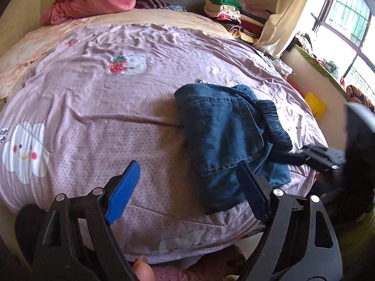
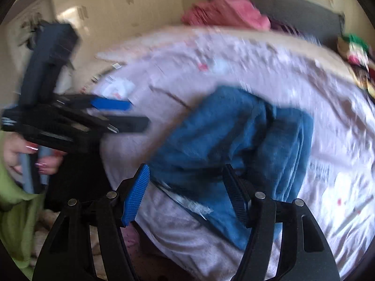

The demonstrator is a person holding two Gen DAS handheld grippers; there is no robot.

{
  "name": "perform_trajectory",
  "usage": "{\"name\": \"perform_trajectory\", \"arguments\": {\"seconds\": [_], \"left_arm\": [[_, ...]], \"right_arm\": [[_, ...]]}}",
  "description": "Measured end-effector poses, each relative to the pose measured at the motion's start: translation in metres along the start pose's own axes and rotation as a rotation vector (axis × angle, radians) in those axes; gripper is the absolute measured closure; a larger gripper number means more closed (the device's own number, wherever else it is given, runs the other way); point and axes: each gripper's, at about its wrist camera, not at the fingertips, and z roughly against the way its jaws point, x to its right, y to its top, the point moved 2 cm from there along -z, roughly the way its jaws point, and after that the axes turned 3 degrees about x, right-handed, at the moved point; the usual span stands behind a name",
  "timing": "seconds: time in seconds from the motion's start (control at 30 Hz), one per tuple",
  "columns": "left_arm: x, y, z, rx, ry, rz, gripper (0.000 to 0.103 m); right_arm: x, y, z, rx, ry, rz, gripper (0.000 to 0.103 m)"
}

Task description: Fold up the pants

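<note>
Here, folded jeans (image 1: 225,135) on sheet (image 1: 93,117); cloud print lettering unreadable.

Barely any legible writing. On the mauve cartoon-printed cotton bedsheet (image 1: 98,107), above the white smiling cloud motif (image 1: 24,151) at the left edge of the left wrist view, a few small dark letters, cut off by the frame edge; apparently "cat" on the lower line, the upper line not fully readable. Near the sheet's right side, beside the folded dark-blue denim pants (image 1: 225,140), faint pale printed marks, too washed out to read. In the right wrist view, grey blurred lettering on the same sheet (image 2: 320,171), smeared by motion and illegible. No brand, number or label readable elsewhere.
</note>
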Motion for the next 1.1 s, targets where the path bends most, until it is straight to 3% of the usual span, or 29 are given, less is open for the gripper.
{"name": "perform_trajectory", "arguments": {"seconds": [0.13,0.27,0.37,0.47,0.6,0.67,0.97,1.1], "left_arm": [[0.003,-0.002,-0.008,-0.018,-0.01,-0.008,0.026],[0.006,-0.004,-0.015,-0.042,-0.006,-0.011,0.026],[0.009,-0.001,-0.009,-0.025,-0.006,-0.024,0.025],[0.011,0.008,-0.003,-0.002,-0.011,-0.025,0.017],[0.012,0.018,-0.002,0.009,-0.002,-0.02,0.014],[0.013,0.023,-0.002,0.016,0.002,-0.017,0.01],[0.03,0.04,-0.025,-0.009,0.011,-0.06,0.01],[0.034,0.042,-0.043,-0.033,0.013,-0.065,0.01]], "right_arm": [[0.016,-0.018,-0.01,-0.038,0.052,-0.099,0.04],[0.015,-0.02,-0.002,-0.029,0.064,-0.117,0.04],[0.017,-0.016,0.028,0.049,0.059,-0.126,0.038],[0.027,-0.012,0.06,0.136,0.009,-0.148,0.038],[0.049,-0.009,0.086,0.207,-0.077,-0.195,0.038],[0.064,-0.009,0.093,0.228,-0.102,-0.235,0.034],[0.107,-0.006,0.089,0.221,-0.208,-0.29,0.026],[0.116,-0.001,0.074,0.191,-0.209,-0.286,0.023]]}}
